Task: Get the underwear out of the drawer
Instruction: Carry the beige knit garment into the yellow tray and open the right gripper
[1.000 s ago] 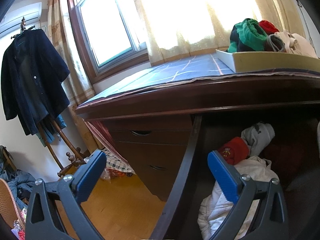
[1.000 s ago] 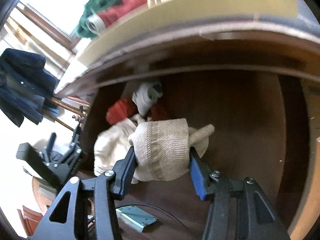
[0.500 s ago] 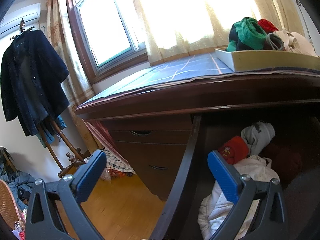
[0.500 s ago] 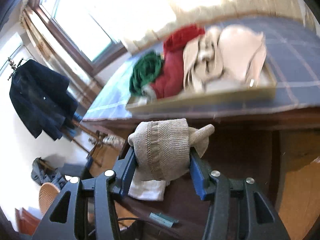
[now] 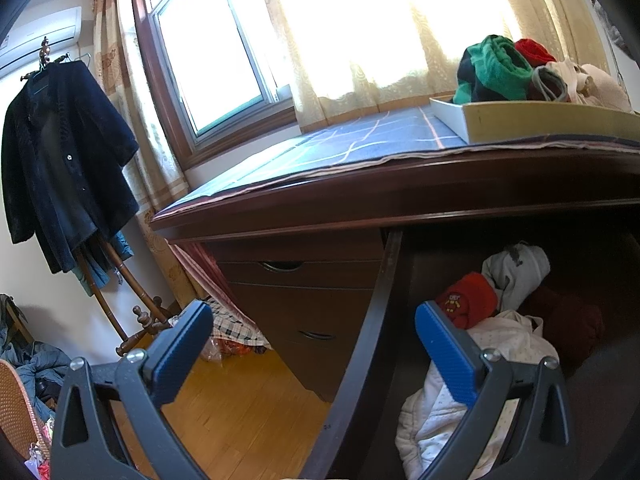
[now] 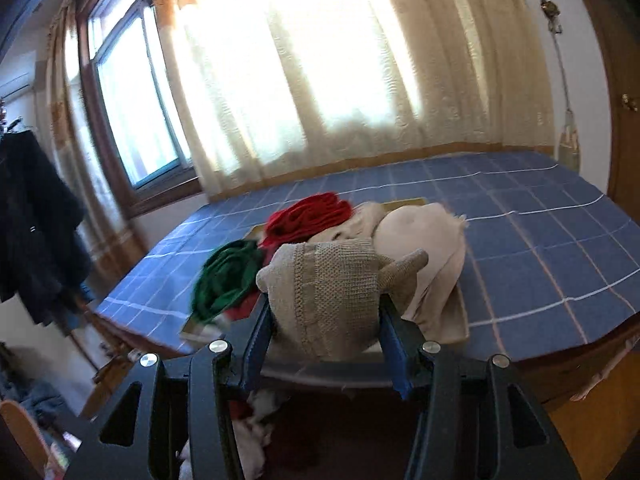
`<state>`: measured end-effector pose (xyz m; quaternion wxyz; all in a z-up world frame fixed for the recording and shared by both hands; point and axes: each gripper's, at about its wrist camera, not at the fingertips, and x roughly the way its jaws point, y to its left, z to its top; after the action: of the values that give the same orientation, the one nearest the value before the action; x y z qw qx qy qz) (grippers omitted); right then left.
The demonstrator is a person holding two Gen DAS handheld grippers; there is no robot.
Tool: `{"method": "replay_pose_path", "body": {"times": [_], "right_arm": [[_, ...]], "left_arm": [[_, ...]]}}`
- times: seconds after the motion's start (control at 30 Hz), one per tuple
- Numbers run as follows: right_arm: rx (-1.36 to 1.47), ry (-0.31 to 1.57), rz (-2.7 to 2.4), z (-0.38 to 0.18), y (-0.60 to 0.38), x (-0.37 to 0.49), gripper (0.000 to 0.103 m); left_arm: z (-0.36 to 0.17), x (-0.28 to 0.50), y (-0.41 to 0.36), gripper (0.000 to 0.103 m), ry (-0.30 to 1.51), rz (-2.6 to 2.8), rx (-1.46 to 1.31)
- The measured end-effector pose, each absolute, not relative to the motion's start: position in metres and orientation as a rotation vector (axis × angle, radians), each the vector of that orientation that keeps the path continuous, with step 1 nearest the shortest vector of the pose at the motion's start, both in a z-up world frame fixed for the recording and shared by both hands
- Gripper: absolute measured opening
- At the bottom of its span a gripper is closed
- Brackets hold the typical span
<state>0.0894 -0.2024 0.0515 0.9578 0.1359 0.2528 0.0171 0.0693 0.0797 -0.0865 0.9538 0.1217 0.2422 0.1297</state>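
Sunlit curtains and a window fill the background, and below them a blue checked cloth (image 6: 540, 216) covers the top of a dark wooden desk. Just ahead of the right gripper (image 6: 324, 320) on that cloth sits a shallow tray (image 5: 532, 120), already heaped with a green roll (image 6: 228, 276), a red piece (image 6: 308, 216) and pale cream garments (image 6: 420, 240); it looks to be the collecting place, which explains why the tool is raised to desk-top level and aimed at it. Its blue pads are clenched from both sides on a rolled beige knit garment (image 6: 324, 292), squeezing the bundle at its middle so the roll does not come undone in transit (a loose tail pokes out on the side toward the cream pile). Directly beneath this gripper the open drawer (image 5: 384, 320) shows only as a dark space with scraps of white and red cloth.

The left gripper (image 5: 314, 346) holds nothing, its jaws wide apart, hovering at the drawer's near corner; one finger lies outside the drawer wall, the other over the contents. Ahead of that finger are a red roll (image 5: 468, 300), a grey-white piece (image 5: 516, 272) and a white quilted garment (image 5: 496, 344), so more remains to fetch. My guess is it waits there to pick next.
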Motion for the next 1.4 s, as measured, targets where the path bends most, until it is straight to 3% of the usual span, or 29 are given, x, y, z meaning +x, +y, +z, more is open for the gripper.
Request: {"method": "replay_pose_path", "body": {"times": [0.53,0.97,1.07,1.13,1.4], "right_arm": [[0.326,0.636,0.006,-0.002,-0.205,0.148,0.054],[0.285,0.671,-0.029,-0.011,-0.196,0.16,0.054],[0.296,0.659,-0.014,-0.012,-0.199,0.157,0.059],[0.306,0.659,-0.007,-0.012,-0.2,0.154,0.068],[0.325,0.62,-0.006,-0.007,-0.207,0.137,0.07]], "left_arm": [[-0.086,0.07,0.08,0.103,0.492,0.264,0.247],[-0.086,0.07,0.08,0.103,0.491,0.264,0.248],[-0.086,0.07,0.08,0.103,0.491,0.264,0.248],[-0.087,0.07,0.08,0.103,0.491,0.264,0.248],[-0.087,0.07,0.08,0.103,0.491,0.264,0.249]]}}
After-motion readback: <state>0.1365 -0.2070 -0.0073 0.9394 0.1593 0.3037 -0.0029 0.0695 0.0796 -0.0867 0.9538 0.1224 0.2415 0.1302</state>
